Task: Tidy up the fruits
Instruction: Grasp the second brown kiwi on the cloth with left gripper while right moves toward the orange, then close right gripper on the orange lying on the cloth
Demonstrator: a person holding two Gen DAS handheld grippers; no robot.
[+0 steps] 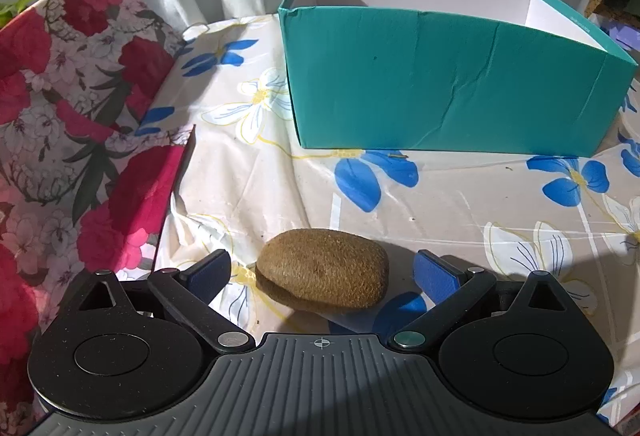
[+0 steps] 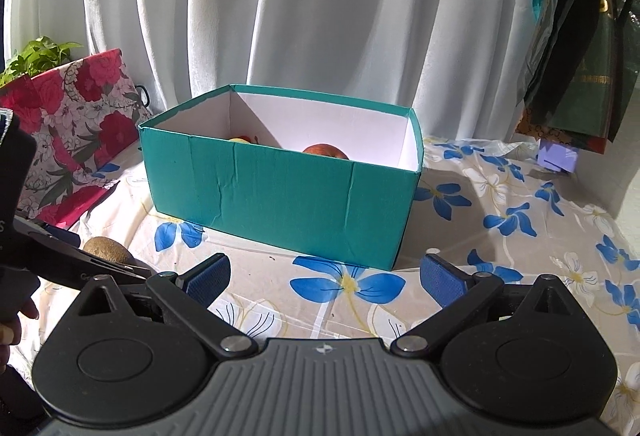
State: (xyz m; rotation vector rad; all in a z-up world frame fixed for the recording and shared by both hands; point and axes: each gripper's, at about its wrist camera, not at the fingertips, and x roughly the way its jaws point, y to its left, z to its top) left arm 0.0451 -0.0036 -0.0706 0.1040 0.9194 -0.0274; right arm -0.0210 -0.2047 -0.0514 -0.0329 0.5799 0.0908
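A brown kiwi [image 1: 324,274] lies on the flowered tablecloth, between the open fingers of my left gripper [image 1: 322,272]; the blue pads stand apart from it on both sides. The kiwi also shows in the right wrist view [image 2: 106,250], partly hidden by the left gripper's body [image 2: 60,260]. A teal box [image 1: 440,80] with a white inside stands behind it. In the right wrist view the teal box [image 2: 280,192] holds a red apple [image 2: 326,151] and a yellowish fruit [image 2: 240,141], both mostly hidden by the wall. My right gripper [image 2: 326,278] is open and empty over the cloth in front of the box.
A red floral gift bag [image 1: 72,116] leans at the left, also in the right wrist view [image 2: 76,124]. White curtains [image 2: 320,4] hang behind the table. Dark bags [image 2: 576,48] hang at the right. A green plant [image 2: 36,54] stands at the far left.
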